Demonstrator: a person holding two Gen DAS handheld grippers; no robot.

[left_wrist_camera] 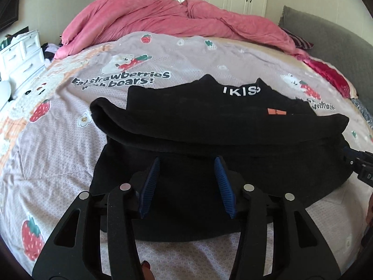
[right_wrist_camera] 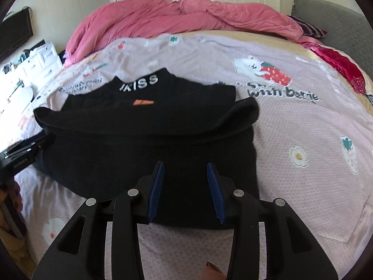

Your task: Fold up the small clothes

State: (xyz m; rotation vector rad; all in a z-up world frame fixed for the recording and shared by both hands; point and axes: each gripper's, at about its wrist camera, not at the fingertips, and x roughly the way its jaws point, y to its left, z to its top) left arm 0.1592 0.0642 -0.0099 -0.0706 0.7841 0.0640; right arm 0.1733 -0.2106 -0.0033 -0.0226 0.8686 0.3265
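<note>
On the left side, the left tongs (left_wrist_camera: 186, 182) hang over the near left part of the black sweater (left_wrist_camera: 209, 140), with the two blue pads apart and nothing between them. The sweater lies flat on the bed (left_wrist_camera: 58, 151), on a sheet printed with strawberries and bears. Both sleeves seem already folded across the chest, making a thick band below the collar with white letters. On the right side, the right tongs (right_wrist_camera: 185, 186) are also apart and empty above the lower hem. I judge the task about half done: the bottom part is not yet folded up to the collar. A pink blanket (left_wrist_camera: 163, 16) lies bunched behind.
</note>
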